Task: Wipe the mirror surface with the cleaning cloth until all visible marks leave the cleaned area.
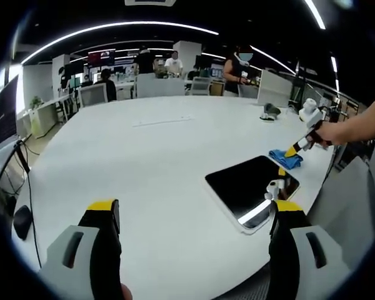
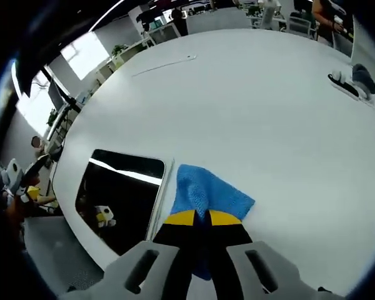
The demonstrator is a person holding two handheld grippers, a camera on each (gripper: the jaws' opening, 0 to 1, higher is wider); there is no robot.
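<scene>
Broadly, a large white rounded surface (image 1: 156,169) takes up most of both views, set in an open-plan office with long ceiling light strips, desks, chairs and monitors along the far side, where several people stand or sit. On the surface lies a flat rectangular mirror (image 1: 250,185) with a pale frame, near the edge closest to the person; its dark glass reflects a ceiling light strip and a gripper. Just beside the mirror's far edge lies the blue cleaning cloth (image 1: 285,158), on the bare surface and, as far as the right gripper view shows, beside the frame rather than on the glass.

The left gripper (image 1: 197,215) hovers above the surface with its jaws wide apart, holding nothing. The right gripper (image 2: 202,219), held in a person's hand (image 1: 325,132), has its yellow-tipped jaws closed on the cleaning cloth (image 2: 207,195) at its near edge, the cloth bunched between them.

Farther off, a thin pale strip (image 1: 162,121) lies flat near the middle of the surface, and a small dark object (image 1: 270,112) sits near its far right rim.
</scene>
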